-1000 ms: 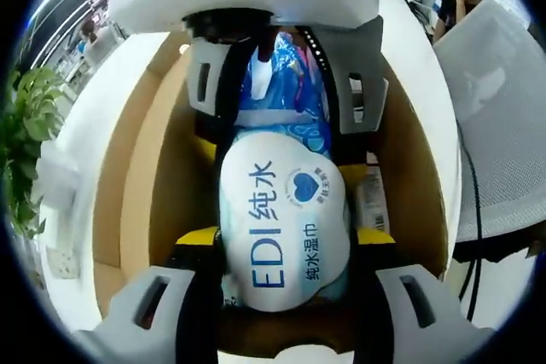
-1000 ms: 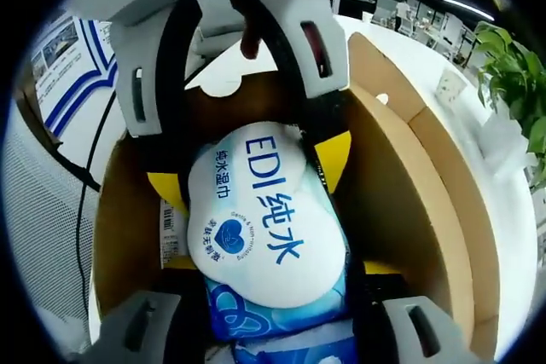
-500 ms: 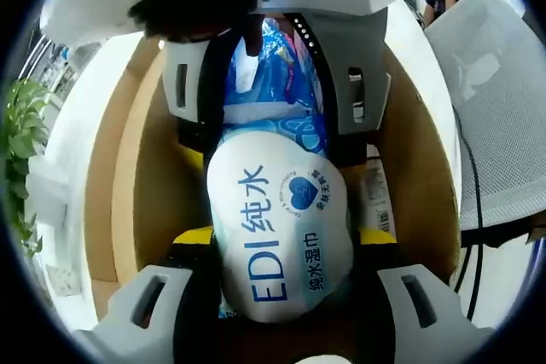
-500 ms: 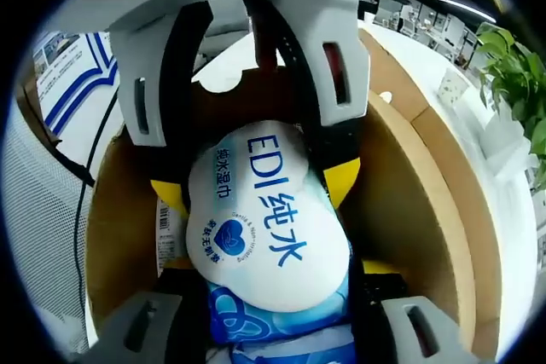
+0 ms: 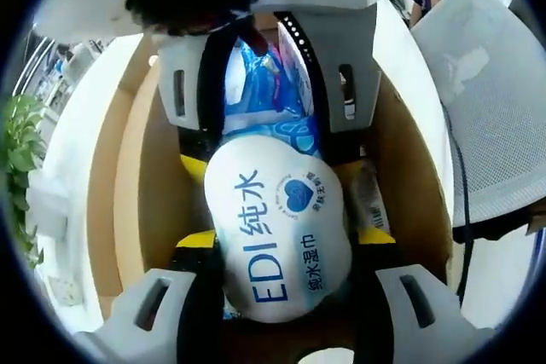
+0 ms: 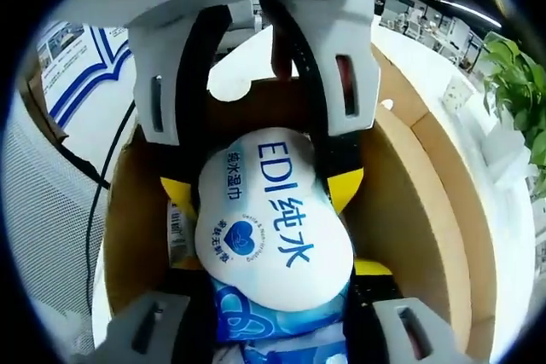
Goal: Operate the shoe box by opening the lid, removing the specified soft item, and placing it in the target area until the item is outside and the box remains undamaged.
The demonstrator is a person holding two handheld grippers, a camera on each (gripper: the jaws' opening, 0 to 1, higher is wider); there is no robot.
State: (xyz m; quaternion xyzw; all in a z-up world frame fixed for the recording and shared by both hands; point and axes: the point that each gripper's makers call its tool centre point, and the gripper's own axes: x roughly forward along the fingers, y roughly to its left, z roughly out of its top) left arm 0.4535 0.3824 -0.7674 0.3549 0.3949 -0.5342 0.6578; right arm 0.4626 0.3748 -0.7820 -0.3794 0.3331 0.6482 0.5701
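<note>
The shoe box [image 5: 136, 176] stood open, lid stage apparently finished, and the pack of wet wipes [image 5: 277, 240] sat between its brown walls, gripped from both ends. The left gripper [image 5: 277, 296] had its yellow-tipped fingers [image 5: 198, 239] clenched on the near end of the pack, while the right gripper [image 6: 273, 283] clamped the opposite end. The pack seemed raised off the box floor, though it had not cleared the walls. Lifting it out and setting it down on the white counter [image 6: 512, 236] was, by my reading, what remained.

office | desk rows [image 6: 426, 19] | ceiling lights | potted plant [image 6: 520, 83]
</note>
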